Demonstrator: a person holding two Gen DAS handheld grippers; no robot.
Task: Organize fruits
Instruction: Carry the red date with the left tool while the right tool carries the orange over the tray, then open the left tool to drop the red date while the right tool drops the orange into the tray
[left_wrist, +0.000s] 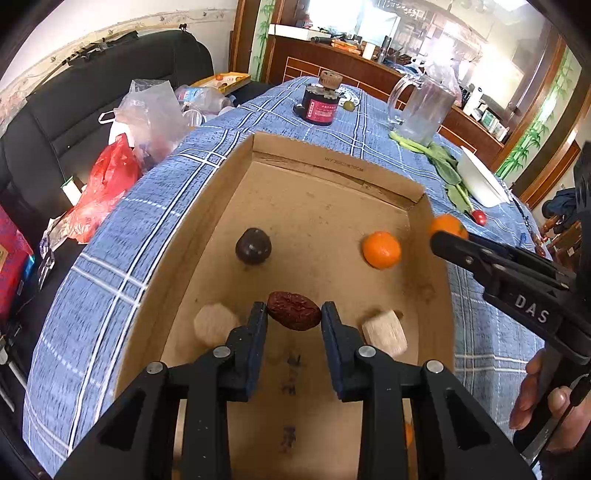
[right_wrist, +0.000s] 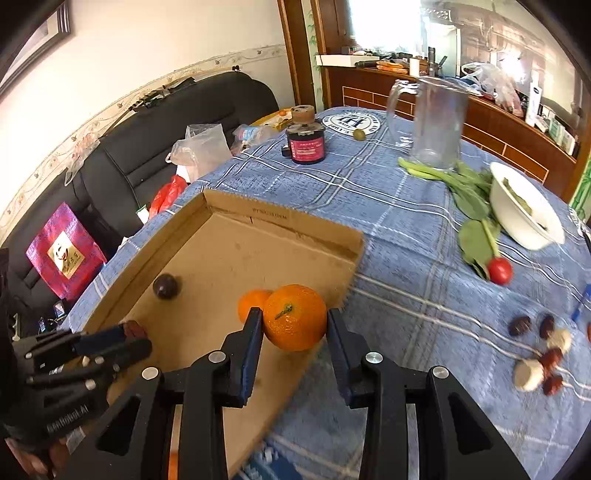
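The left gripper (left_wrist: 294, 314) reaches low into the cardboard tray (left_wrist: 334, 162), jaws spread around a wrinkled red date (left_wrist: 293, 310), seemingly not pinching. The right gripper (right_wrist: 294, 325) clamps a dimpled orange (right_wrist: 294, 317) above the tray's edge. Only the right wrist view shows loose dates (right_wrist: 520, 325) on the tablecloth (right_wrist: 406, 229).
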